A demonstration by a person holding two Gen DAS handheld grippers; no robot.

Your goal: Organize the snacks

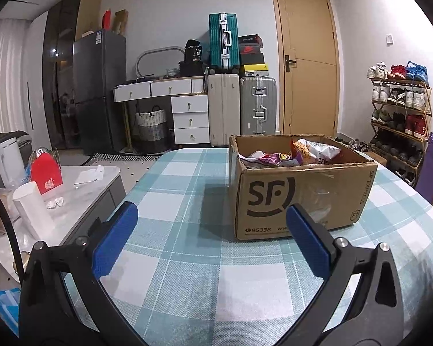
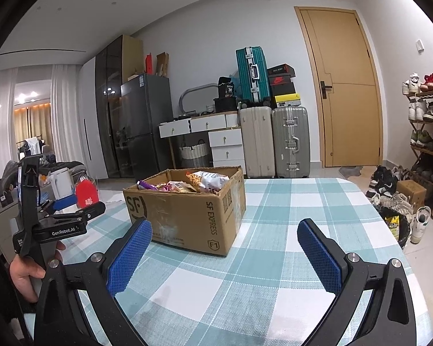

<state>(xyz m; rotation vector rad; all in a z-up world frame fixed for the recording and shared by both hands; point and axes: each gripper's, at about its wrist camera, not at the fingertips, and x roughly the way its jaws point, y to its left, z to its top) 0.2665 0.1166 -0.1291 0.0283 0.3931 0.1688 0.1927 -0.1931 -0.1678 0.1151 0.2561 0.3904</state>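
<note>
Both sets of jaws are wide open with nothing in them: left gripper point(image 1: 212, 239) and right gripper point(image 2: 225, 255) hang over the checked surface point(image 2: 274, 230). The cardboard box point(image 1: 300, 196) of snack bags point(image 1: 288, 152) sits just beyond them, untouched.

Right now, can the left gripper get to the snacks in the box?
Probably yes. The left gripper has its jaws wide open and empty, the checked tablecloth before it is bare, and the cardboard box is open on top, with the snack packets showing above its rim.
</note>
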